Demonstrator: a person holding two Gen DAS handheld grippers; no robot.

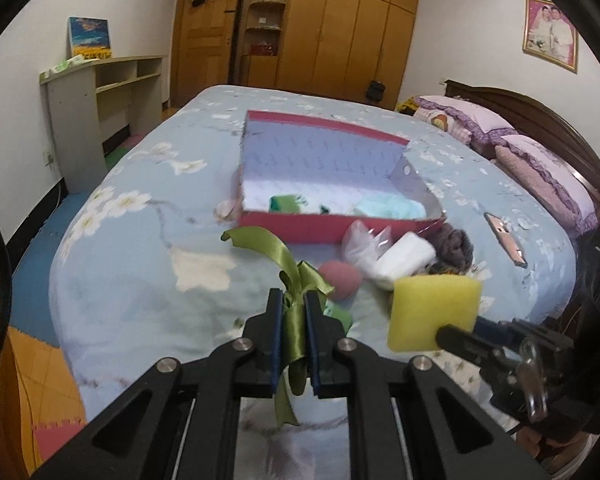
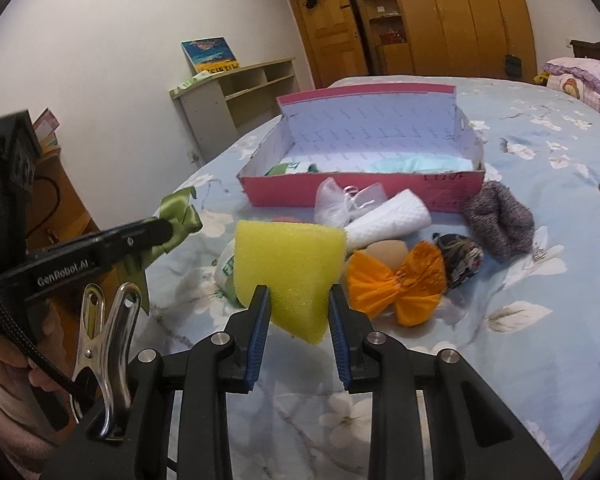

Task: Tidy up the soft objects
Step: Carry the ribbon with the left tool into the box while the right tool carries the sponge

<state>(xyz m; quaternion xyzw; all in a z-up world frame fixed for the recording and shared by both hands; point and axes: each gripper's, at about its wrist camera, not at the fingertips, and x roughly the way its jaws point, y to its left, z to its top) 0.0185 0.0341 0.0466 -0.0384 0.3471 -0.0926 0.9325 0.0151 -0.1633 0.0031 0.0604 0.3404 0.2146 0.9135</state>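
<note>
At lower centre of the left wrist view, the left gripper was clenched on a green satin ribbon. At lower centre of the right wrist view, the right gripper grasped a yellow sponge. Both hung above the floral bedspread, below the open red box at frame centre.

We see a bed carrying a red box, orange bow, white roll, grey knit bundle and pillows.
</note>
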